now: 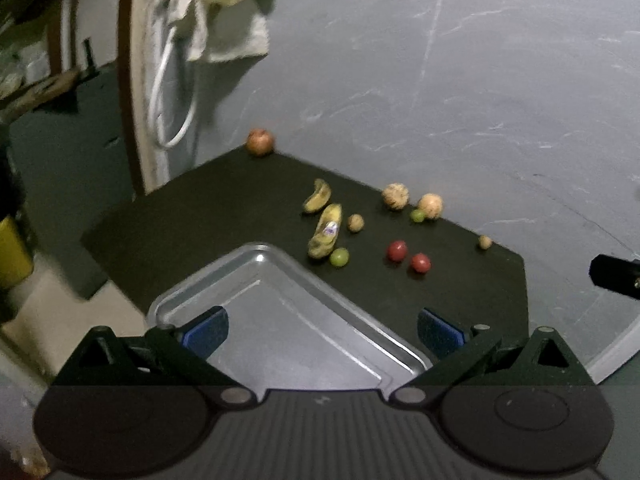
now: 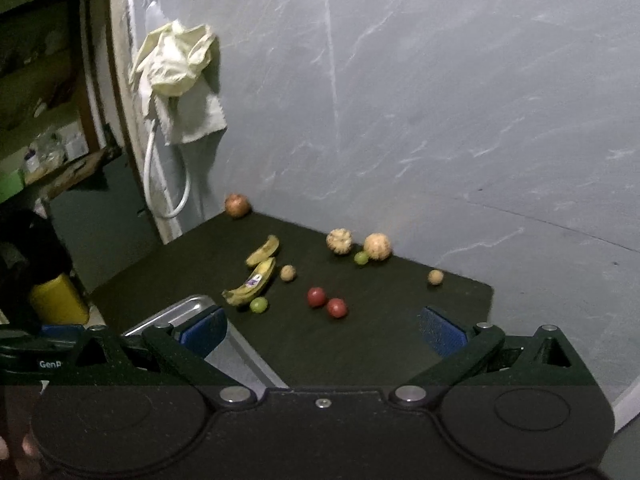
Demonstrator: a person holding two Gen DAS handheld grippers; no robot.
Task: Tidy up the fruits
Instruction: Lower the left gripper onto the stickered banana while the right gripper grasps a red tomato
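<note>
Fruits lie loose on a dark table [image 1: 192, 208] [image 2: 384, 340]: two bananas [image 1: 325, 230] [image 2: 252, 284], two red fruits [image 1: 397, 250] [image 2: 317, 297], a green fruit [image 1: 339, 257] [image 2: 259, 305], tan round fruits [image 1: 395, 196] [image 2: 339, 241] and a reddish one [image 1: 260, 142] [image 2: 237, 205] by the wall. An empty metal tray [image 1: 256, 254] [image 2: 188, 306] sits at the near side. My left gripper [image 1: 322, 330] hangs open above the tray. My right gripper [image 2: 323, 330] is open over bare table, right of the tray, short of the fruits. Its tip [image 1: 616, 276] shows at the left view's right edge.
A grey marbled wall [image 1: 440, 80] [image 2: 440, 100] backs the table. A pale cloth [image 1: 216, 4] [image 2: 180, 76] and a white cord [image 1: 172, 92] [image 2: 166, 184] hang at the left corner. A yellow container [image 2: 58, 300] stands left of the table.
</note>
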